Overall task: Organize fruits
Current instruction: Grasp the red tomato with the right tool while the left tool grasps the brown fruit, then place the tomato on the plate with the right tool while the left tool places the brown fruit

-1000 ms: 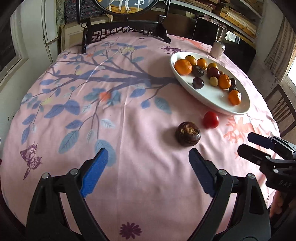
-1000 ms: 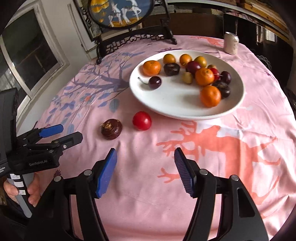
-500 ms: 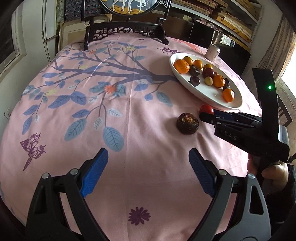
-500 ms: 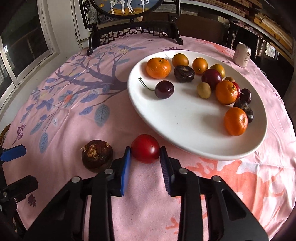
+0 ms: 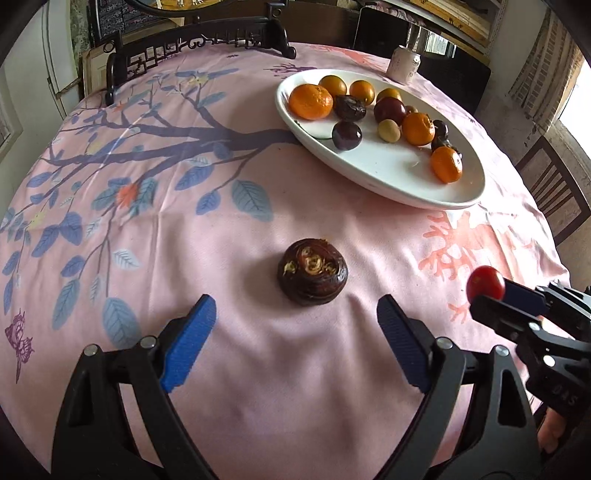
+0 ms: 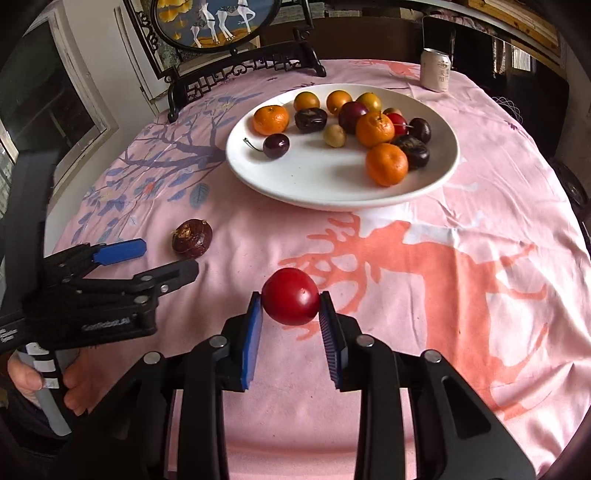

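My right gripper (image 6: 291, 308) is shut on a red round fruit (image 6: 290, 301) and holds it above the pink tablecloth, short of the white plate (image 6: 306, 184). The same fruit (image 5: 485, 283) shows at the right of the left wrist view. The plate (image 5: 388, 173) holds several oranges, dark plums and cherries. A dark brown wrinkled fruit (image 5: 312, 271) lies on the cloth just ahead of my left gripper (image 5: 295, 321), which is open and empty. That fruit (image 6: 192, 238) lies beside the left gripper (image 6: 147, 262) in the right wrist view.
A pale drink can (image 6: 436, 70) stands behind the plate. A dark carved stand with a round painted screen (image 6: 218, 22) is at the table's far edge. A wooden chair (image 5: 554, 192) stands at the right of the table.
My right gripper has closed on the red fruit, lifted it off the cloth and drawn back from the plate. My left gripper has moved closer to the brown fruit.
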Action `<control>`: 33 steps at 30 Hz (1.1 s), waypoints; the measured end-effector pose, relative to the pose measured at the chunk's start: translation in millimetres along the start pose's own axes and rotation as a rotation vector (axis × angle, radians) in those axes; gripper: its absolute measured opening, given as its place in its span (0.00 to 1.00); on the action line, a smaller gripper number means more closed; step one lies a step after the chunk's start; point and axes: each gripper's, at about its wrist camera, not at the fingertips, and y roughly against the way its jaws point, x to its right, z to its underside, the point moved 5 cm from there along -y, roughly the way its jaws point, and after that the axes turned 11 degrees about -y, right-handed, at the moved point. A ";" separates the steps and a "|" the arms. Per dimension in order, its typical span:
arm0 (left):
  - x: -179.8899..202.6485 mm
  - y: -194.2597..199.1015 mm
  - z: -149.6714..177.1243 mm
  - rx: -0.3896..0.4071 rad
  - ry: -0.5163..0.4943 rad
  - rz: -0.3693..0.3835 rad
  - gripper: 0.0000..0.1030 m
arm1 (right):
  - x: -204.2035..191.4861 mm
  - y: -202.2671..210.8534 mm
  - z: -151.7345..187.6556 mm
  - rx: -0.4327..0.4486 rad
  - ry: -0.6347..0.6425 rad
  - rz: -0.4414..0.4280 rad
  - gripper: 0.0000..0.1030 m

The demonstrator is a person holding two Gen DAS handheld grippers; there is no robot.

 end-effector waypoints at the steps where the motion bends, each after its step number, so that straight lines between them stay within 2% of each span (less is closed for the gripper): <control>1: 1.1 -4.9 -1.7 -0.010 -0.003 -0.013 0.87 | 3.4 2.8 0.3 0.005 -0.010 -0.005 0.30; 5: 3.5 -14.2 -8.2 -0.010 -0.036 -0.107 0.87 | 13.6 10.4 0.1 0.020 -0.040 -0.021 0.30; 7: 4.6 -14.2 -10.1 0.002 -0.032 -0.120 0.83 | 14.7 10.6 0.9 0.018 -0.044 -0.032 0.30; 8: 6.3 -13.3 -10.9 0.008 -0.037 -0.119 0.76 | 14.4 10.4 1.4 0.016 -0.044 -0.037 0.30; 9: 9.4 -11.2 -12.0 0.019 -0.048 -0.114 0.57 | 13.8 10.2 2.4 0.014 -0.043 -0.041 0.30; 10: 12.8 -8.8 -12.8 0.027 -0.060 -0.106 0.43 | 12.9 10.0 2.9 0.012 -0.042 -0.045 0.30; 11: 14.6 -7.9 -13.0 0.025 -0.064 -0.108 0.39 | 12.0 10.0 3.4 0.011 -0.040 -0.048 0.30; 13: 14.8 -7.8 -11.9 0.028 -0.057 -0.108 0.39 | 11.0 11.8 4.5 0.012 -0.038 -0.053 0.30; 16: 15.3 0.2 -7.5 0.020 -0.022 -0.055 0.39 | 13.1 16.0 3.4 0.024 -0.042 -0.052 0.30; 21: 26.6 35.1 -13.4 0.071 -0.040 0.015 0.39 | 20.8 20.7 -2.6 0.039 -0.051 -0.044 0.30; 24: 27.3 54.6 -42.5 0.109 -0.099 0.014 0.39 | 23.3 27.1 -19.8 0.065 -0.026 -0.027 0.30; 27: 18.0 56.8 -82.9 0.126 -0.103 0.004 0.39 | 21.2 33.0 -47.2 0.112 0.005 -0.013 0.30; 31: 16.0 28.4 -131.5 0.109 -0.072 0.012 0.39 | 9.1 23.0 -86.2 0.146 0.035 -0.036 0.30; 33: 19.2 7.8 -148.6 0.098 -0.057 0.010 0.39 | 3.5 7.5 -99.2 0.153 0.071 -0.013 0.30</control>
